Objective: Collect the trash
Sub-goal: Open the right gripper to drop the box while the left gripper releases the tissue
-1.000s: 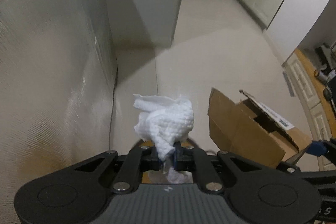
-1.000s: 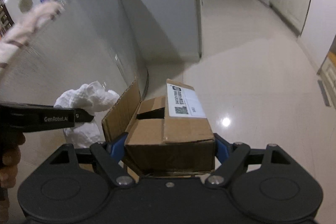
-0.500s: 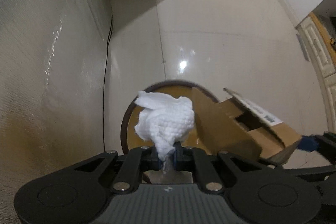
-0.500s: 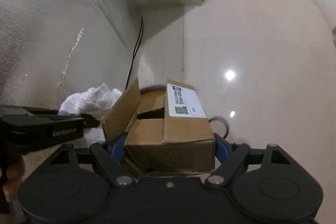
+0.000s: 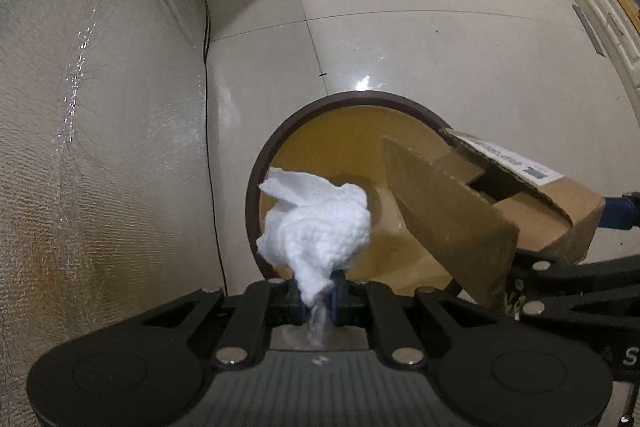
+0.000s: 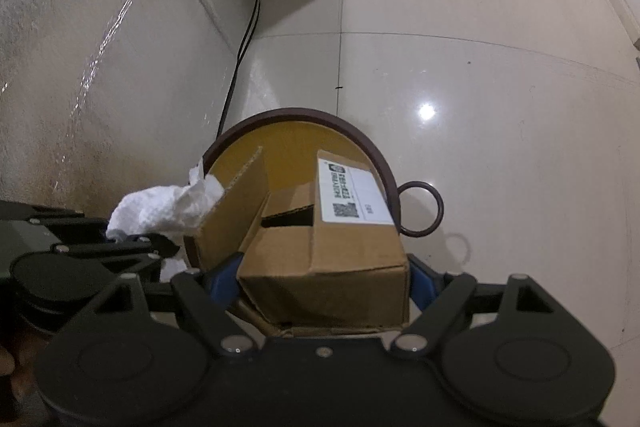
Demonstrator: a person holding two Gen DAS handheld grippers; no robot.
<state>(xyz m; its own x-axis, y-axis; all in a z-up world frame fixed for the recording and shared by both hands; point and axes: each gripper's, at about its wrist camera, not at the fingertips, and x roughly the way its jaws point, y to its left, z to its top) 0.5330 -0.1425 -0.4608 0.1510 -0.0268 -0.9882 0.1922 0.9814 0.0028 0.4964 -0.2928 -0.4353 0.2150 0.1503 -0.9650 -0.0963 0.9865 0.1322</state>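
A crumpled white paper towel [image 5: 316, 227] is pinched in my left gripper [image 5: 318, 297], which is shut on it and points straight down over a round bin [image 5: 276, 143] with a dark brown rim and yellow inside. My right gripper [image 6: 324, 279] is shut on a small cardboard box [image 6: 320, 259] with open flaps and a white label, held above the same bin [image 6: 288, 115]. The box [image 5: 520, 211] shows at the right of the left wrist view, the towel [image 6: 160, 211] at the left of the right wrist view. Both items hang just above the bin's mouth.
A shiny embossed wall panel [image 5: 100, 147] stands close on the left, with a black cable [image 6: 244, 43] running down its edge. A dark ring handle [image 6: 420, 211] sticks out of the bin's right side. Glossy pale floor tiles [image 6: 500, 87] spread to the right, cabinets beyond.
Both grippers have come down toward the floor and tipped more downward. The bin, first barely visible, now fills the middle of both views. Towel and box stay held.
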